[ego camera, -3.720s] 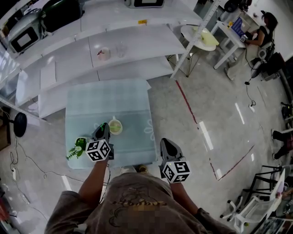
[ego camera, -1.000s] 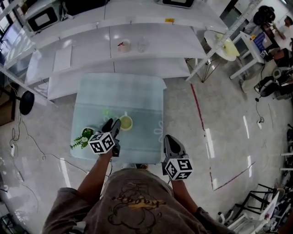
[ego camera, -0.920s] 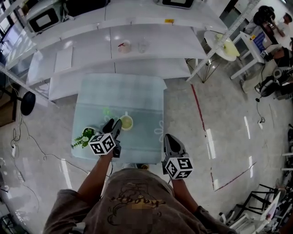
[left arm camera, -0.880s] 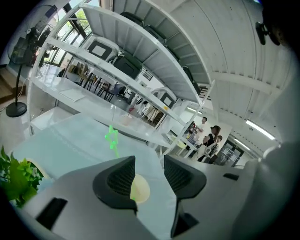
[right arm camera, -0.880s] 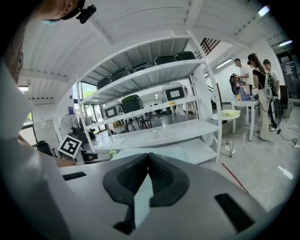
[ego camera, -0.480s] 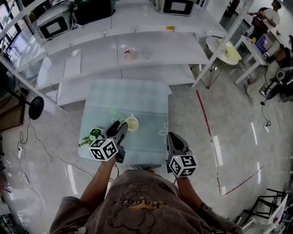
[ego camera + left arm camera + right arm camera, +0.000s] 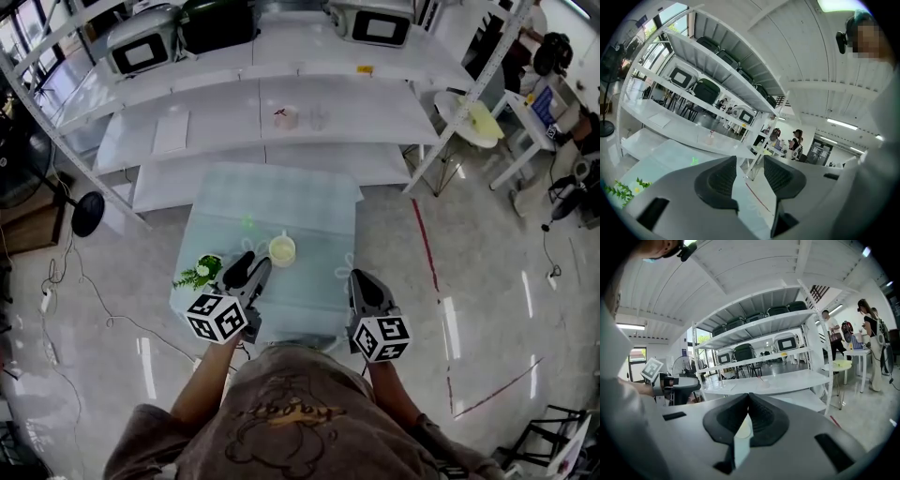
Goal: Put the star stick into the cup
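The green star stick (image 7: 247,223) lies flat on the pale blue checked tablecloth (image 7: 309,202), just left of and behind the pale yellow cup (image 7: 282,249). My left gripper (image 7: 253,266) hovers over the table's near left part, beside the cup and short of the star, open and holding nothing. In the left gripper view the star (image 7: 693,161) shows small, far ahead and left of the open gripper (image 7: 749,165). My right gripper (image 7: 362,278) hangs at the table's near right corner. The right gripper view shows this gripper (image 7: 749,398) shut and empty.
A small green plant (image 7: 201,273) stands at the table's left edge, close to my left gripper. White shelving (image 7: 234,112) with boxes, a cup and microwaves runs behind the table. A round yellow table (image 7: 480,119) and people are at the far right.
The head view has drifted, so the table sits further right and lower in frame. Both grippers stay at the table's near edge. Star and cup have not moved.
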`<action>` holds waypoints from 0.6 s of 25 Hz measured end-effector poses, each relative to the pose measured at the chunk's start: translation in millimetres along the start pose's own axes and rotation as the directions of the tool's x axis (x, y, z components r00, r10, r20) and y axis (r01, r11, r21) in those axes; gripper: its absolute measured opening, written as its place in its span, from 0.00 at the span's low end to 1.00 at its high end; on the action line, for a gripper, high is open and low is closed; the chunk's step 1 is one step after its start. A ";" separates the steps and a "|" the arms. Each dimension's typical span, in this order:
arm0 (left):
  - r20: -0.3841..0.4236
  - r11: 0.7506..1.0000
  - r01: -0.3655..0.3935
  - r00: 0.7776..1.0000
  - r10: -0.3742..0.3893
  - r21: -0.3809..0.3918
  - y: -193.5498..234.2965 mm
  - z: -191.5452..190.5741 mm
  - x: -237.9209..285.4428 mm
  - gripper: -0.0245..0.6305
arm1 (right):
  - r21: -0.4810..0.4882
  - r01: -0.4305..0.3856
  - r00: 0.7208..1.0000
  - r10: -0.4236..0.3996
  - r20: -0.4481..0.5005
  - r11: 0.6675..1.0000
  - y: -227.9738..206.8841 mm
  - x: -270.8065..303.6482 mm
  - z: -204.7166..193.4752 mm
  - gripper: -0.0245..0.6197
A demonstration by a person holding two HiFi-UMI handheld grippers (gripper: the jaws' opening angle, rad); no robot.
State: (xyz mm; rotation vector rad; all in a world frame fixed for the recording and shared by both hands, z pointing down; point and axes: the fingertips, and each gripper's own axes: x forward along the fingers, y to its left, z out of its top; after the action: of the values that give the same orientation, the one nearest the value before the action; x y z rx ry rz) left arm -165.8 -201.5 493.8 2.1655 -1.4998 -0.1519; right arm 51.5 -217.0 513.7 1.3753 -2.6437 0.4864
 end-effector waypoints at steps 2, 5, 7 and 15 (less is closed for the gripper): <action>0.009 0.999 -0.010 1.000 0.010 0.039 -4.5 3.8 -7.2 0.33 | -0.010 -0.004 1.000 0.004 0.006 1.000 2.4 -3.5 3.5 0.04; 0.027 0.996 -0.030 0.999 0.028 0.084 -9.7 7.3 -16.5 0.33 | -0.030 -0.010 1.000 0.010 0.017 1.000 6.0 -7.0 7.7 0.04; 0.037 0.993 -0.040 0.999 0.036 0.110 -12.7 6.8 -21.9 0.33 | -0.045 -0.015 1.000 0.016 0.020 0.999 9.2 -9.7 8.9 0.04; 0.061 0.976 -0.108 0.993 0.099 0.190 -5.9 -0.1 -38.9 0.16 | -0.057 -0.032 0.999 0.033 0.015 0.998 20.4 -14.1 3.4 0.04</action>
State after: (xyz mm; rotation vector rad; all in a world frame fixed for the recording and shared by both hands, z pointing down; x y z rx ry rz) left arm -175.9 -164.8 484.0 2.2404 -1.7155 -0.0264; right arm 43.2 -196.4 502.3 1.3276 -2.6744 0.4024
